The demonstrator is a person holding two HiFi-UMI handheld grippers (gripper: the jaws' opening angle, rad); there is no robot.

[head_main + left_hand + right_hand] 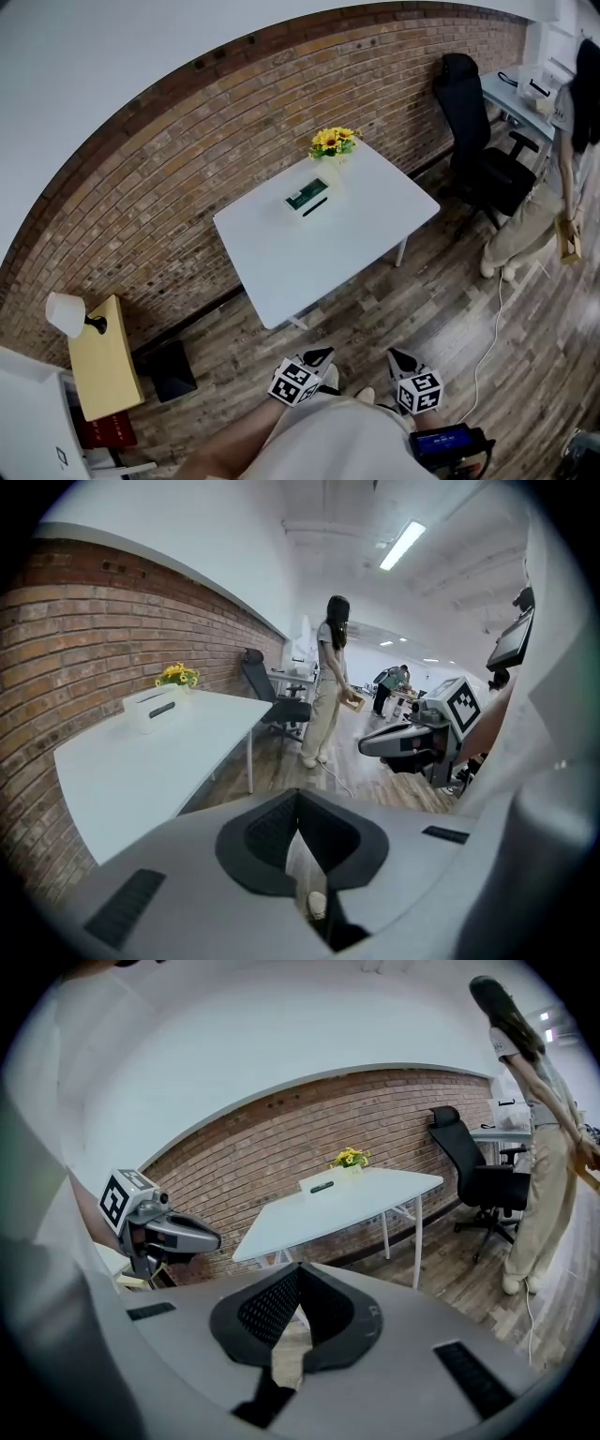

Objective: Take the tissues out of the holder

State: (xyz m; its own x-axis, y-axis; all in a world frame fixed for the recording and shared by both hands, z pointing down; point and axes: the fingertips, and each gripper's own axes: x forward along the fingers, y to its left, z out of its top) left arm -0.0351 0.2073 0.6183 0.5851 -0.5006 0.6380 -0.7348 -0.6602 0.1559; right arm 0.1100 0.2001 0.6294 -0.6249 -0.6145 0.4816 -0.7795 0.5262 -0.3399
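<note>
The white worktop [323, 248] carries the tissue holder [309, 196] near its far edge. The left gripper [322, 355] and right gripper [395, 357] hang well short of the worktop, jaws pressed together, empty. Reaching hasn't begun; next comes closing in, then spreading one gripper.

Sunflowers [335, 142] on table [281, 267]; office chair [480, 141] nearby

This is looking like an open office: a black swivel chair [480, 141] is standing on a wood-plank floor [441, 309] by a brick wall [169, 178], a strip light [403, 544] is glowing overhead, and a person [530, 225] is standing beside a desk [502, 94].
</note>
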